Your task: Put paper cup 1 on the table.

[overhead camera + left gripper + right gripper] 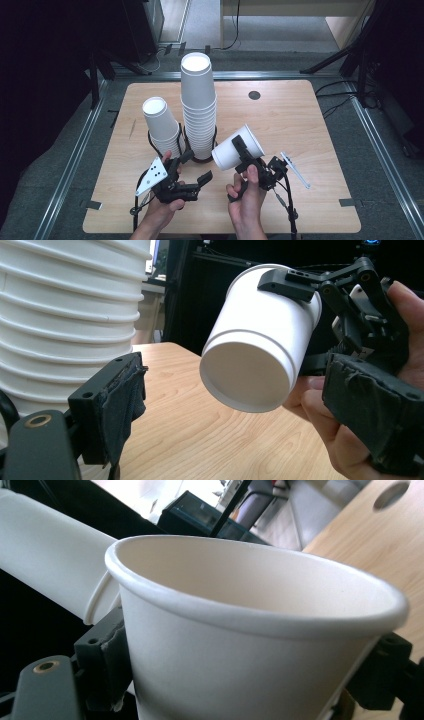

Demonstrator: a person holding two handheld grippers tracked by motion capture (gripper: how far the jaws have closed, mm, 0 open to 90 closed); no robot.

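White paper cup, tilted, off table

Lower part of the single paper cup is cut off by the bottom edge in the right gripper view — its base can't be seen there. Tall cup stack is cropped top and left in the left gripper view. The thin white item on the table — too small to identify.
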